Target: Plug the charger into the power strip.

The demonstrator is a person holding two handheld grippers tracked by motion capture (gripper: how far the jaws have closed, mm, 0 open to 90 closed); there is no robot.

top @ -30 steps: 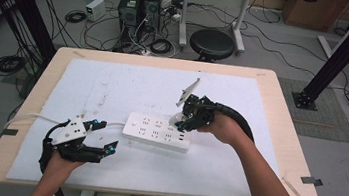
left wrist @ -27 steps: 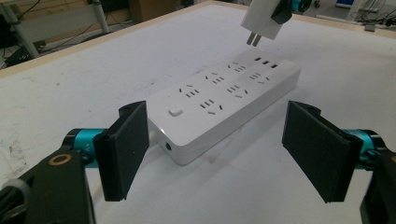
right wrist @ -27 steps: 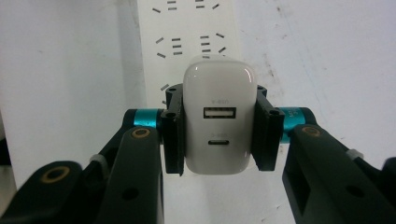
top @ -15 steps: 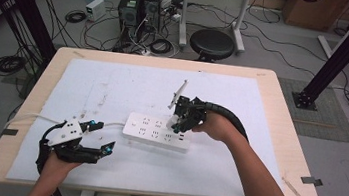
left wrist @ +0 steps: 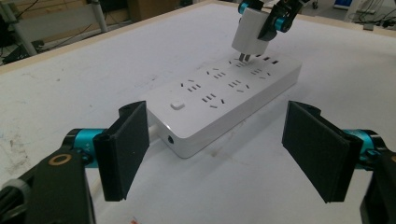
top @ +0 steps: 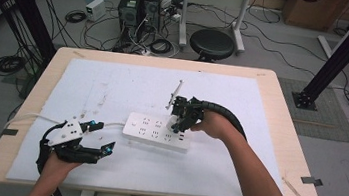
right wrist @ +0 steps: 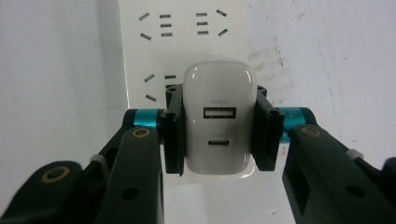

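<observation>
Charger: one white USB charger (right wrist: pixel 215 122), clamped between the pads of the right gripper (right wrist: pixel 215 128), prongs down over the power strip (left wrist: pixel 224 95); its face shows two ports, one above the other.
Change: against the high view a second back, the right gripper (top: pixel 179 121) has come down and in toward the strip, so the charger (left wrist: pixel 250 32) now hangs just above a socket at the strip's far end, where before it was held higher and off to the side.
Prongs: in the left gripper view the metal prongs sit right at the socket slots; whether they have entered I cannot tell.
Meaning: I judge this the lining-up step of plugging in; what seems left is a straight push down, with the prongs kept square to the slots.
Right tongs: closed tight on the charger's two sides, nothing else between the pads.
Left tongs: the left gripper (left wrist: pixel 217 158) stands wide open and holds nothing, pointing at the near end of the strip, which lies ahead of its jaws and apart from them; it sits where it was a second back.
Strip: one, white, flat on the white mat (top: pixel 113 85), its cord leading off toward the left gripper (top: pixel 99 136).
Sockets: several groups of slots in two rows, plus one square button (left wrist: pixel 177 105) at the near end.
Count: one charger, one strip, two grippers, one table (top: pixel 281 111).
</observation>
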